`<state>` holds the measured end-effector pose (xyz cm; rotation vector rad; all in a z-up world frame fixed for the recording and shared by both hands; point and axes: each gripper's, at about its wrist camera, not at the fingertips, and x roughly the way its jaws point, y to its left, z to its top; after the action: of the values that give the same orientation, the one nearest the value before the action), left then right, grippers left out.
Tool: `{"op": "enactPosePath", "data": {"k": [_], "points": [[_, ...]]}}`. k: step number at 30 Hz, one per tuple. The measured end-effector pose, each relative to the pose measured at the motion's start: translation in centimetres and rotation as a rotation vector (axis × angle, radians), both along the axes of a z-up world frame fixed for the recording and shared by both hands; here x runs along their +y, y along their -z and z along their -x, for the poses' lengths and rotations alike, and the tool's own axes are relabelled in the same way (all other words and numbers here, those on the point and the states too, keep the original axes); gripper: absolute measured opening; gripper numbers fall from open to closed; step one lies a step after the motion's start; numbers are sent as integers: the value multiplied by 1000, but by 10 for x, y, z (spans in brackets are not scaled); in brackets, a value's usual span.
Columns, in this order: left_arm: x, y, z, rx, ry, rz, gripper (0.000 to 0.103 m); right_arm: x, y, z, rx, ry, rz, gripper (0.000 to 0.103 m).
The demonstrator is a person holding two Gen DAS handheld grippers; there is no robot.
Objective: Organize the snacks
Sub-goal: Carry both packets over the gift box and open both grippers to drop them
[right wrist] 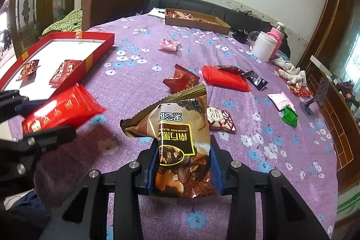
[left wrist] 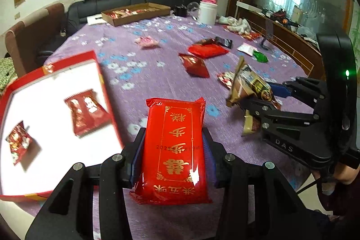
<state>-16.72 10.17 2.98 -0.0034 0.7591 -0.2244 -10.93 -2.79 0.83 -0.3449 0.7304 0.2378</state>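
Observation:
My left gripper (left wrist: 173, 145) is shut on a large red packet (left wrist: 174, 150) with gold lettering, held above the purple tablecloth. That red packet (right wrist: 60, 109) shows at the left of the right wrist view too. My right gripper (right wrist: 183, 163) is shut on a brown and gold snack bag (right wrist: 180, 141), also lifted off the table; the same bag (left wrist: 249, 84) appears at the right of the left wrist view. A red box with a white floor (left wrist: 51, 105) lies to the left and holds two small red packets (left wrist: 86, 113) (left wrist: 19, 142).
Loose snacks lie on the flowered cloth: a dark red packet (right wrist: 182, 80), a flat red packet (right wrist: 225, 79), a pink one (right wrist: 168, 44), a green one (right wrist: 290, 115). A cardboard tray (right wrist: 216, 24) and a white jar (right wrist: 263, 46) stand at the far edge.

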Motion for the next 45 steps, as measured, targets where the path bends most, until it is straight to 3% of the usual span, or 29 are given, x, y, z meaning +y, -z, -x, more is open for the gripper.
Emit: {"op": "enactPosePath", "data": {"k": [10,18,33,38,42,45], "points": [[51,-27,1,-102,-159,-19,44,17,-9,0,-31,-28,18,40],[101,-26,2,-110,-300,-13,44,42,-15,2,-56,-83,34,40],[134,-20,4,-109,-368,-3,44,92,-24,1,-80,-175,59,40],[145,-18,-2,-100,-415,-80,45,113,-27,-9,-75,-209,47,40],[162,-21,-4,-99,-475,-119,50,141,-33,-19,-65,-264,-6,39],[171,-27,1,-118,-511,-130,66,164,-37,-24,-32,-337,-83,42]]}}
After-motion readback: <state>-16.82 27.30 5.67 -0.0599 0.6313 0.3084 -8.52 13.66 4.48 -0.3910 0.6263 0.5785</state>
